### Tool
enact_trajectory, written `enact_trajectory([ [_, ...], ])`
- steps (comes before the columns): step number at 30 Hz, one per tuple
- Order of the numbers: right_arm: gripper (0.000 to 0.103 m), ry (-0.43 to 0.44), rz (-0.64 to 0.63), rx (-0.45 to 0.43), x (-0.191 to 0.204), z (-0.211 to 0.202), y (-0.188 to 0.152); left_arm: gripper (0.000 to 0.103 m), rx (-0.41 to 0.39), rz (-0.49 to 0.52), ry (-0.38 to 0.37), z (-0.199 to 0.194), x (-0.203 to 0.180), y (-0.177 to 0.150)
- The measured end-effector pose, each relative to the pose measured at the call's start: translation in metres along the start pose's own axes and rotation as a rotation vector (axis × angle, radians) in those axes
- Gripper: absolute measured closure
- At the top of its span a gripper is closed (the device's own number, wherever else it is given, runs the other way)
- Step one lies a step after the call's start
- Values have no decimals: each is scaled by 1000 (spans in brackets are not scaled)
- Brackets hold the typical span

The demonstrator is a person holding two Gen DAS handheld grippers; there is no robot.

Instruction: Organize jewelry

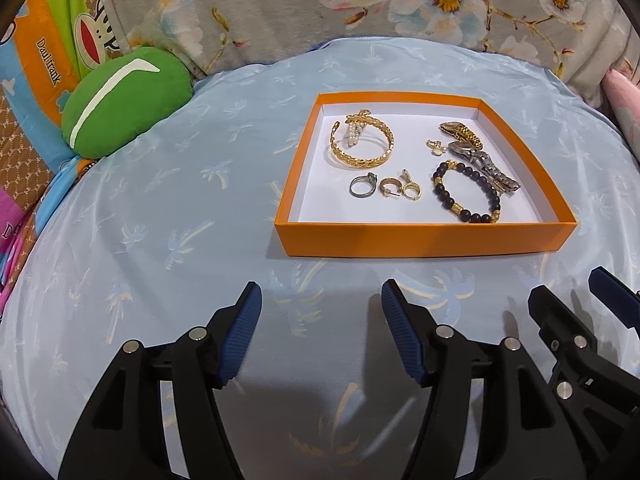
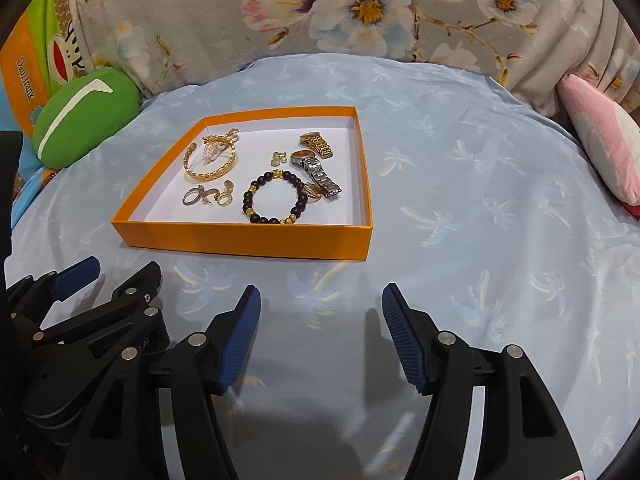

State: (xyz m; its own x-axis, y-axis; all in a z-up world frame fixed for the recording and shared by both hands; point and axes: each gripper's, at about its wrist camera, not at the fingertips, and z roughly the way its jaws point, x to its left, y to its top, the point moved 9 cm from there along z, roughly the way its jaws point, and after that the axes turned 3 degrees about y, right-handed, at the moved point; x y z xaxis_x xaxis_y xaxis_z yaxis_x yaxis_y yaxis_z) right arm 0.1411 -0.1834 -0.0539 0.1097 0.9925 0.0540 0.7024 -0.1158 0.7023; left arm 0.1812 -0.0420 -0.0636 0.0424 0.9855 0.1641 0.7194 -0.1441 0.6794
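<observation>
Hovering side by side over the blue cloth (image 1: 160, 220), left gripper (image 1: 320, 332) and right gripper (image 2: 320, 332) both gape, holding nothing; jewelry, perhaps including earrings (image 1: 400, 190), lies inside the orange tray (image 1: 424, 236) ahead.

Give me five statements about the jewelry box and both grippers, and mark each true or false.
1. The gold bangle lies inside the orange box. True.
2. The left gripper holds a ring. False: it is open and empty.
3. The black bead bracelet lies outside the box. False: it is inside.
4. The right gripper is open above the blue cloth. True.
5. The box has a lid on. False: it is open on top.
</observation>
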Motion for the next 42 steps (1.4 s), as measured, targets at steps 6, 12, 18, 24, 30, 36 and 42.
enact_trajectory([
  [6, 40, -1, -1, 0, 0, 0, 0, 41, -1, 0, 9, 0, 1, 0],
  [12, 40, -9, -5, -1, 0, 0, -1, 40, -1, -2, 20, 0, 3, 0],
  [18, 40, -9, -5, -1, 0, 0, -1, 40, -4, -1, 25, -2, 5, 1],
  [24, 40, -9, -5, -1, 0, 0, -1, 40, -4, -1, 24, -2, 5, 1],
  [30, 40, -9, -5, -1, 0, -1, -1, 40, -5, 0, 25, -2, 6, 1],
  [36, 40, -11, -10, -2, 1, -1, 0, 40, -5, -2, 29, -3, 7, 1],
  [42, 40, -12, -10, -2, 1, -1, 0, 39, -6, -3, 33, -4, 9, 2],
])
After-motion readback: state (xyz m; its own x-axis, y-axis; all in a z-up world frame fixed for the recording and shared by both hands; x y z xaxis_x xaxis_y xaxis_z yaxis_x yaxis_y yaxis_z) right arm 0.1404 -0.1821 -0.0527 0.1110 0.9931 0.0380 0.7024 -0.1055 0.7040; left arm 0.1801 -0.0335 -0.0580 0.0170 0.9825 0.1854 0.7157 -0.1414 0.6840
